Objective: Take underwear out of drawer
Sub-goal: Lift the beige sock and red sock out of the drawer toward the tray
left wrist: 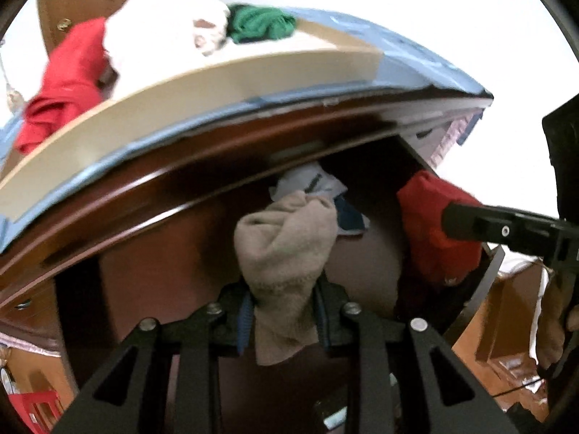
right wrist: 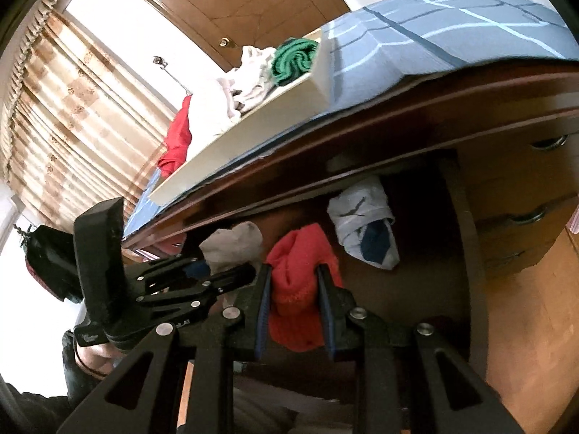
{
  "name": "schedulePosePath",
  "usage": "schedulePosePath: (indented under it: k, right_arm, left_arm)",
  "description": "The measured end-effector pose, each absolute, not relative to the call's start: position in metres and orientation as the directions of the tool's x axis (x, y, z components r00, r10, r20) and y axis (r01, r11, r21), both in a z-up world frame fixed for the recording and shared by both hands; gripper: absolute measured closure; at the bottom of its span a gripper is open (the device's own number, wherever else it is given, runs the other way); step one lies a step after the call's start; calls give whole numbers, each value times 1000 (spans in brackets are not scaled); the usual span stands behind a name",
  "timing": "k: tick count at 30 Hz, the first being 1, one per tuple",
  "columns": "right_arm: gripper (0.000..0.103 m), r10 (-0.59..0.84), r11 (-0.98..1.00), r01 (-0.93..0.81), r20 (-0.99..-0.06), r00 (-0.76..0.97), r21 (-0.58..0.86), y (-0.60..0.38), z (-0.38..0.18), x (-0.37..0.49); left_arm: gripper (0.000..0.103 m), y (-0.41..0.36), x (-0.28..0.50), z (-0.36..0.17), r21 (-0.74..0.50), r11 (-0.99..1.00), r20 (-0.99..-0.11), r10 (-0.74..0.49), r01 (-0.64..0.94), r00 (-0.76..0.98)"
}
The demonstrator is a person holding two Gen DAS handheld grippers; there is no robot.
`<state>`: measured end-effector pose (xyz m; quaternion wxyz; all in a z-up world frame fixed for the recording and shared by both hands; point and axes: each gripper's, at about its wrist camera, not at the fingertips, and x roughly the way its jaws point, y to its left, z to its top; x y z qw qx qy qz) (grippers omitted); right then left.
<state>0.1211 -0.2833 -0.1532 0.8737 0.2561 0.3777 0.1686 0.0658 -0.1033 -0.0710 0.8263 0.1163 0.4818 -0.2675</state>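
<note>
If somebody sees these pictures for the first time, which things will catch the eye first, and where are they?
First, the two bunched garments pinched in black grippers above the open dark wooden drawer: a beige knitted piece in the left gripper and a bright red piece in the right gripper. Then the pale shallow tray on top of the dresser, holding red, white and green clothes.

Above me I see a grey checked cloth (right wrist: 448,21) over the dresser top, a wooden door (right wrist: 231,3) behind it, and striped tan curtains (right wrist: 72,115) to its left.
</note>
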Motion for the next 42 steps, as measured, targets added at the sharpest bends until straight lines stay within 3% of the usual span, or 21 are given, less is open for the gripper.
schedulePosePath:
  k: [28,42]
  right_arm:
    - [77,512,824,-278,-438,738,494,-216,-47,95]
    - [77,492,839,-336,-334,804,428,-208,13,115]
  left_arm:
    - [76,-24,51,15,-108,890,-663,-396,443,635]
    - [76,-39,76,56,-61,902,-583,-380,428,718]
